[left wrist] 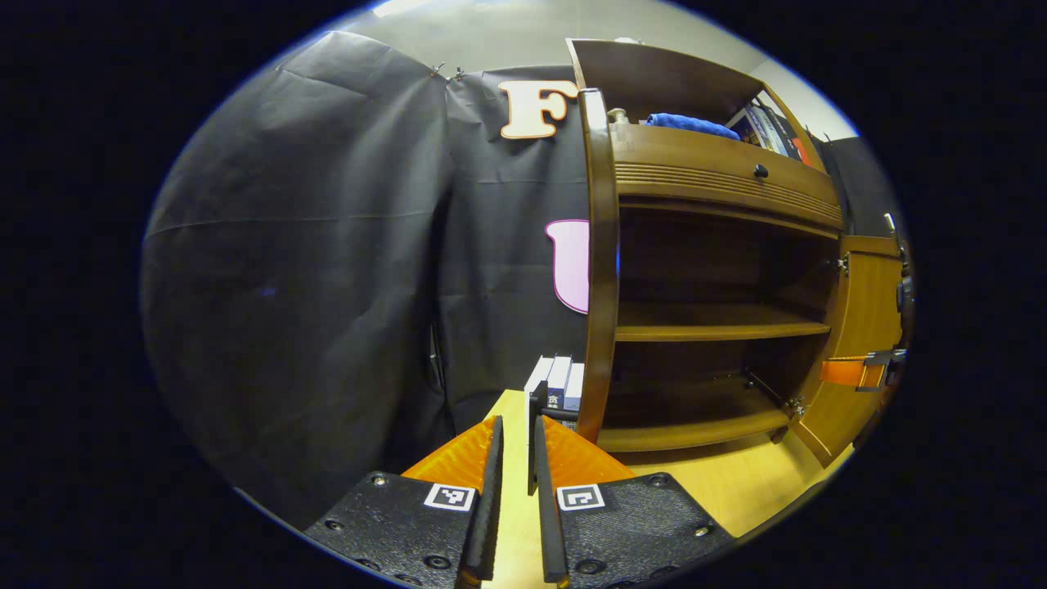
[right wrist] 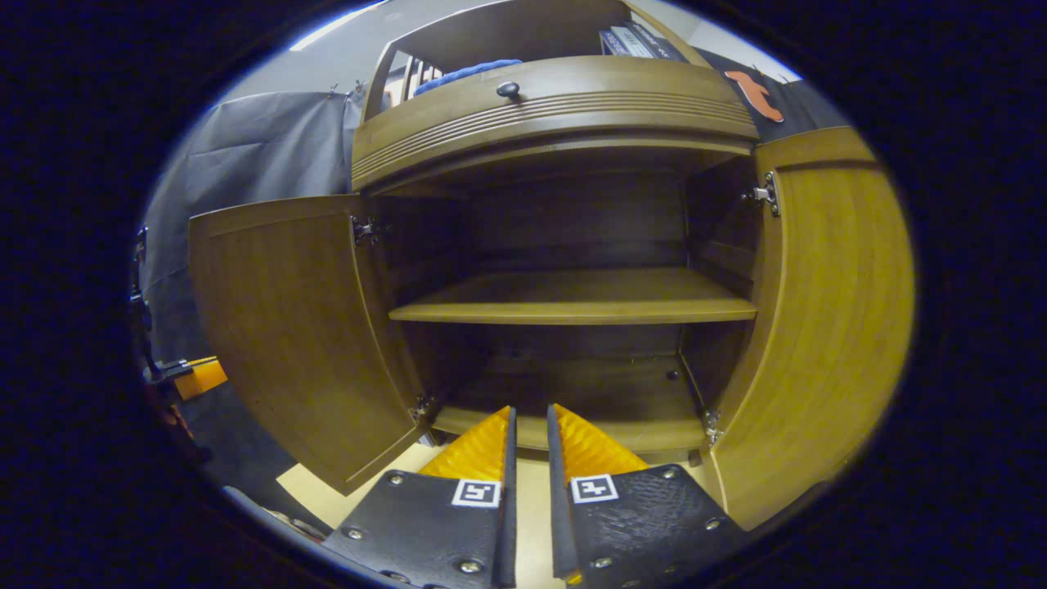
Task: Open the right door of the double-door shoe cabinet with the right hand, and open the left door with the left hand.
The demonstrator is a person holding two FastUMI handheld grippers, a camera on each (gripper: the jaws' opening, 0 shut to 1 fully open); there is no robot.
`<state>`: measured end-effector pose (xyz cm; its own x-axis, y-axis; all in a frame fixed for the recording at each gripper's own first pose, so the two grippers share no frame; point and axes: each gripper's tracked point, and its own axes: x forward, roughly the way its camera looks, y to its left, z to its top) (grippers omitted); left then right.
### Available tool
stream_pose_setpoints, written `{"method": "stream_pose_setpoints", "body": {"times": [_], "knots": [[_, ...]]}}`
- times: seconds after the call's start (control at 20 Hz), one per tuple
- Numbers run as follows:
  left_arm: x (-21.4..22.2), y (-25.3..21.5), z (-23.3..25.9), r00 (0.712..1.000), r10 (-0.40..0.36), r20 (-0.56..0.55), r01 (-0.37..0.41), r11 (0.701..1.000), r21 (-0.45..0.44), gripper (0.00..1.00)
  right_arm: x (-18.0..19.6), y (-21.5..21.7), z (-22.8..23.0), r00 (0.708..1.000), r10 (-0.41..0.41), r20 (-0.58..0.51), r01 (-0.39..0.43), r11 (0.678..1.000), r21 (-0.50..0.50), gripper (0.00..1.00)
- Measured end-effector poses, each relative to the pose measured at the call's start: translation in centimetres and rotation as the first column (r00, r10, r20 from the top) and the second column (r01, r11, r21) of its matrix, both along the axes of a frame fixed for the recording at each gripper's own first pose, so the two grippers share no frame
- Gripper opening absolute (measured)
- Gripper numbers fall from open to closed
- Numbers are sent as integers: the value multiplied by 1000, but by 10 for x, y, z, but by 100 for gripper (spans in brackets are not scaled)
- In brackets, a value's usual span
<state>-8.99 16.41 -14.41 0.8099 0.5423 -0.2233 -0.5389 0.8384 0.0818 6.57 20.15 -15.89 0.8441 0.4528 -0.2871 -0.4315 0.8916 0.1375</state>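
The brown shoe cabinet [right wrist: 572,106] stands with both doors swung out and two bare shelves showing. In the right gripper view, the left door [right wrist: 303,327] and the right door [right wrist: 826,311] flank my right gripper [right wrist: 530,413], which is shut, holds nothing and points at the bottom shelf. In the left gripper view the left door [left wrist: 601,270] is seen edge-on. Its dark handle [left wrist: 537,405] stands right at the tips of my left gripper [left wrist: 518,425], whose jaws are close together with only a thin gap. The right door [left wrist: 859,343] hangs open at far right.
A drawer with a dark knob [right wrist: 509,88] tops the doors. A blue cloth [left wrist: 687,124] and books [left wrist: 769,127] sit on top. Small boxes [left wrist: 560,380] stand beside the cabinet on the light wooden table [left wrist: 736,483]. Black cloth walls lie to the left.
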Motion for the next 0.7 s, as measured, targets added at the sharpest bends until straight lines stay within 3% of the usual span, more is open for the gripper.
{"method": "stream_pose_setpoints", "body": {"times": [0.55, 0.6, 0.65, 0.7], "knots": [[3, -31, 96, 988, 38, 150, -58, 990, 130, 15, 7, -15, 9, 999, 30, 12, -30, 999, 22, 17], [7, -37, 105, 986, 32, 166, -56, 989, 139, 22, 8, -19, 10, 999, 29, 12, -30, 999, 21, 17], [10, -43, 113, 984, 26, 178, -53, 987, 149, 15, 8, -24, 11, 1000, 27, 14, -28, 999, 20, 17], [13, -50, 120, 982, 17, 188, -48, 986, 161, 15, 9, -28, 13, 1000, 24, 18, -24, 1000, 19, 17]]}}
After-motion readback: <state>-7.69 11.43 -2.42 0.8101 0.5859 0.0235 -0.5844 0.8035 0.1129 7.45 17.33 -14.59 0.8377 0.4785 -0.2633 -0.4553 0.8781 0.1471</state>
